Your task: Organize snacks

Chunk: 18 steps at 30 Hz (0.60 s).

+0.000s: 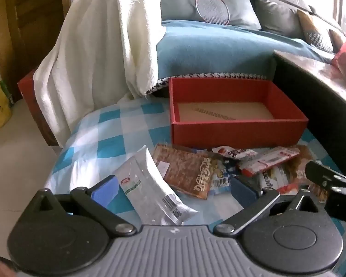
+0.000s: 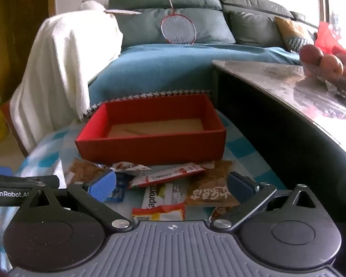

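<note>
The snack packets point(image 2: 173, 184) lie heaped on the checked cloth point(image 1: 99, 133), at six o'clock of the empty red box point(image 2: 150, 147). Both the left gripper point(image 1: 173, 189) and right gripper point(image 2: 170, 184) hover spread wide, holding nothing. Best take the topmost packet singly, pinching its flat middle.

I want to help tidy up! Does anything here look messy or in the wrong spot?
Yes. The snack packets lie in a jumbled, overlapping heap on the checked cloth, while the red box right behind them holds none. A badminton racket also leans on the sofa cushions, an odd place for it.
</note>
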{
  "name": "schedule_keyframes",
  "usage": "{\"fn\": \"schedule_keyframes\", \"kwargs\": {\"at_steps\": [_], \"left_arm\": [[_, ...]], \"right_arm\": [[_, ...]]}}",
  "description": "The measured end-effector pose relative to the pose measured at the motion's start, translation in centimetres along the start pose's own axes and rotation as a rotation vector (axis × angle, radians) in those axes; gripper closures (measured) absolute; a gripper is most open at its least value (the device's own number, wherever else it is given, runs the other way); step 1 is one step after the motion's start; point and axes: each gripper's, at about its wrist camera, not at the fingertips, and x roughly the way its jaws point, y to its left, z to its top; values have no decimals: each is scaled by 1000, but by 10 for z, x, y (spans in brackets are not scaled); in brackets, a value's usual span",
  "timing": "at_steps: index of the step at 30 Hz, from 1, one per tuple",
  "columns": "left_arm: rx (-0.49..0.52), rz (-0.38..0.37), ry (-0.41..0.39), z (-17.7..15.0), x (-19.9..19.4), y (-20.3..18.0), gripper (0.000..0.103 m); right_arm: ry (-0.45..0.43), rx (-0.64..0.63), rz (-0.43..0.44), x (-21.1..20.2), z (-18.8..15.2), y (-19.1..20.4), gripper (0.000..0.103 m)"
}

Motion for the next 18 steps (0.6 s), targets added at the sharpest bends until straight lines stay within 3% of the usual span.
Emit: {"fn": "schedule_keyframes", "kwargs": {"at_steps": [3,8,18], "left_arm": [[32,17,-19,-11,3,-1,4],[56,21,30,-7,7,-9,4],[58,18,45,-9,8,-9,4]], "right_arm": [[23,-39,-43,5,-4,6,0],[45,-33,-37,8,-5,6,0],[64,-13,-19,9,-6,10,0]]}}
